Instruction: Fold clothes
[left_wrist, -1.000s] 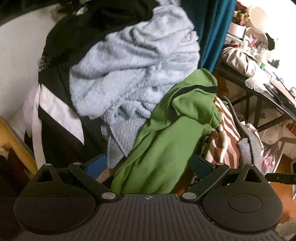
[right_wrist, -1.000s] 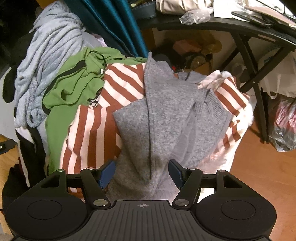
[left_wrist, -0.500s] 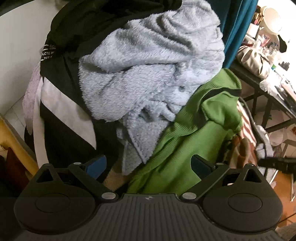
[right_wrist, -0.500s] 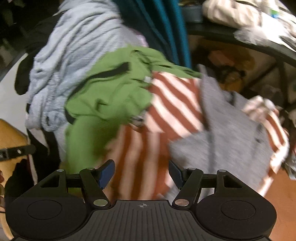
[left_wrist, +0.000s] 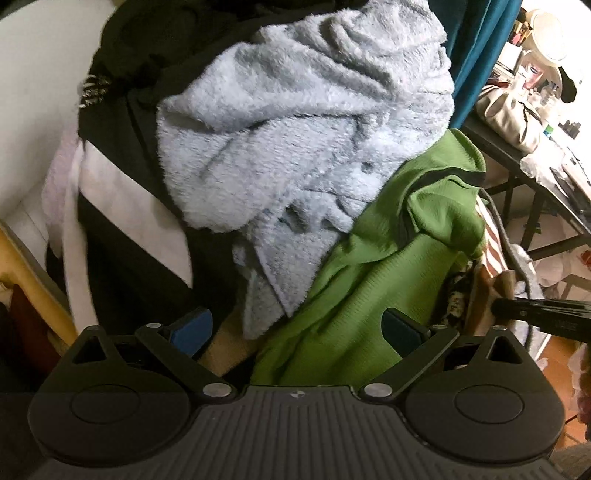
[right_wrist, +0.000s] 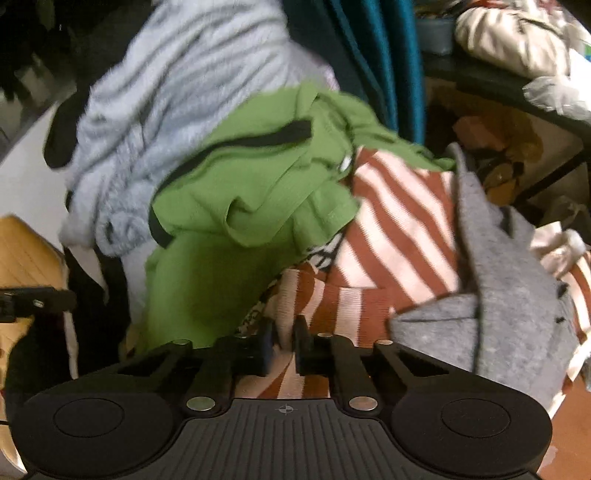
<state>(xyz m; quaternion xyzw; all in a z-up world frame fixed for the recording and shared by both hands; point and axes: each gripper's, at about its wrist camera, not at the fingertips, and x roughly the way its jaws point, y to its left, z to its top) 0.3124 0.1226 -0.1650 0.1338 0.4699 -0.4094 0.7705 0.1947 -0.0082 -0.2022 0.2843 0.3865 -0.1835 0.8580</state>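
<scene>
A heap of clothes fills both views. A fluffy pale blue garment (left_wrist: 306, 122) lies on top, over a black and white jacket (left_wrist: 122, 206). A green ribbed top (left_wrist: 373, 288) hangs to its right. My left gripper (left_wrist: 295, 332) is open, its fingers spread on either side of the lower green and blue cloth. In the right wrist view the green top (right_wrist: 251, 184) lies beside a brown and white striped garment (right_wrist: 399, 221) and a grey knit (right_wrist: 513, 314). My right gripper (right_wrist: 282, 350) is shut on a fold of the striped garment.
A teal curtain (left_wrist: 476, 44) hangs behind the heap. A black table (left_wrist: 535, 173) with a beige bag (left_wrist: 509, 114) and toiletries stands at the right. A wooden edge (left_wrist: 33, 266) runs at the left. Orange floor (right_wrist: 576, 424) shows at lower right.
My right gripper has swung left from the grey knit and closed its jaws on the striped garment. My left gripper has moved closer to the heap and stays open.
</scene>
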